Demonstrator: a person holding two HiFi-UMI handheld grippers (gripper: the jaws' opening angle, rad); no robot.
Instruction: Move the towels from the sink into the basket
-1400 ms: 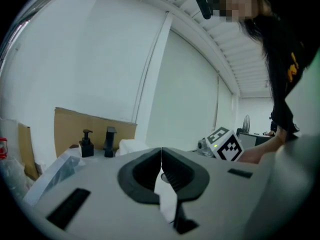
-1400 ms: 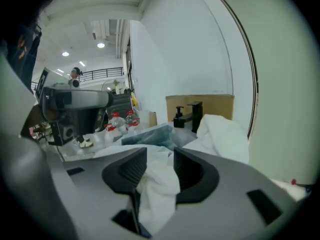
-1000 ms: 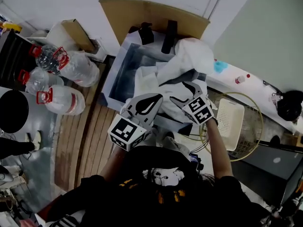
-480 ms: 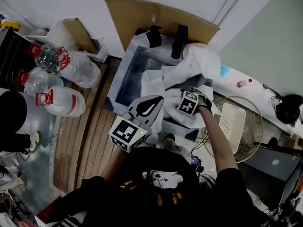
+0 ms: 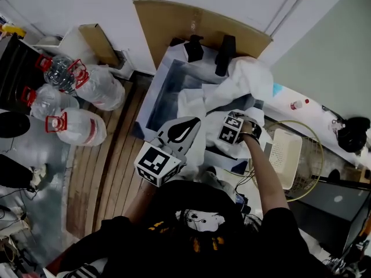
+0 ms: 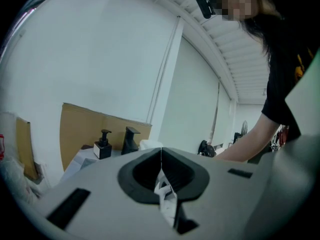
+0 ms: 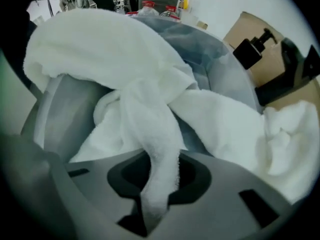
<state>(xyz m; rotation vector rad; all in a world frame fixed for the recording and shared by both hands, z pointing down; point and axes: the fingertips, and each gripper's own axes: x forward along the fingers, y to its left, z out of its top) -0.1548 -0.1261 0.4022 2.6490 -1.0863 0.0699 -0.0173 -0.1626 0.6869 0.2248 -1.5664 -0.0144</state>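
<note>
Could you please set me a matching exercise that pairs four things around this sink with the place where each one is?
Things:
1. towels
2. basket
3. water jugs
4. soap dispenser

Places:
A. on the floor, left of the sink in the head view
B. on the sink's back edge, in front of the cardboard
C. piled in the sink and spilling over its rim
D. right of the sink in the head view, no towel in it

Pairs: 1-C, 2-D, 3-A, 4-B
</note>
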